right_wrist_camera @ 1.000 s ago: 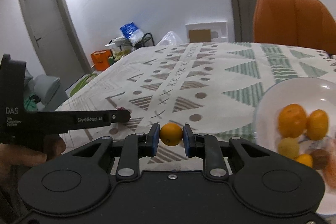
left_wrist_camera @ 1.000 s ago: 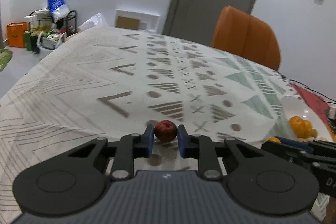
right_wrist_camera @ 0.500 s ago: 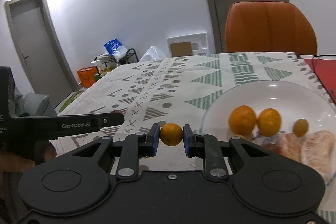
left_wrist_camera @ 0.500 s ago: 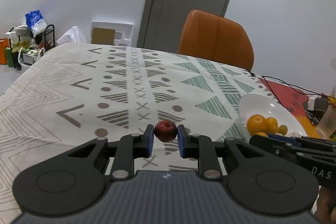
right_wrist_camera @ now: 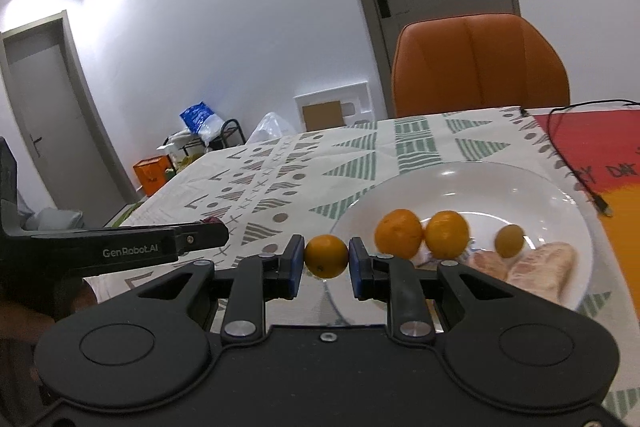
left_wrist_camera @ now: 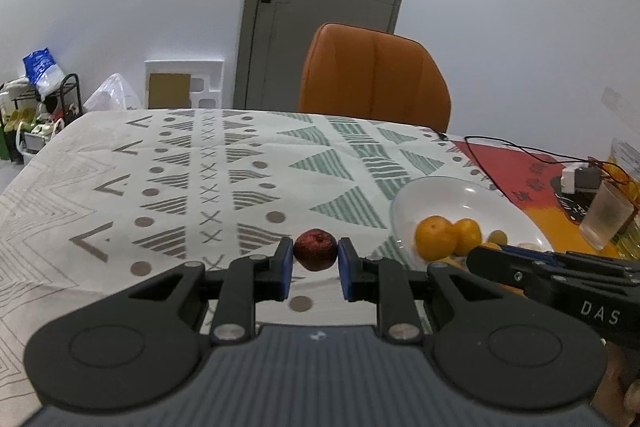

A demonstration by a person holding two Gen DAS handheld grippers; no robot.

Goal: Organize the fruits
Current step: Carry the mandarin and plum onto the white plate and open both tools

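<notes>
My left gripper (left_wrist_camera: pixel 315 259) is shut on a small dark red fruit (left_wrist_camera: pixel 315 249), held above the patterned tablecloth (left_wrist_camera: pixel 200 179), left of the white plate (left_wrist_camera: pixel 448 195). My right gripper (right_wrist_camera: pixel 326 261) is shut on a small orange (right_wrist_camera: pixel 326 255) just over the near left rim of the white plate (right_wrist_camera: pixel 480 183). On the plate lie two oranges (right_wrist_camera: pixel 398 233), a small yellowish fruit (right_wrist_camera: pixel 509 239) and peeled pale pink citrus pieces (right_wrist_camera: pixel 532 267). The right gripper's black body shows at the right of the left wrist view (left_wrist_camera: pixel 560 279), and the left gripper's arm at the left of the right wrist view (right_wrist_camera: pixel 120 247).
An orange chair (left_wrist_camera: pixel 374 75) stands at the table's far side. A red and orange mat (left_wrist_camera: pixel 532 179) with a black cable (left_wrist_camera: pixel 520 149), a plastic cup (left_wrist_camera: pixel 608 215) and a small charger (left_wrist_camera: pixel 580 179) lies right of the plate. Bags and a rack (left_wrist_camera: pixel 36 107) sit on the floor at left.
Both grippers have swung to the right with their fruits; the plate has come nearer and more central in both views. The right gripper's orange now hangs over the plate's rim.
</notes>
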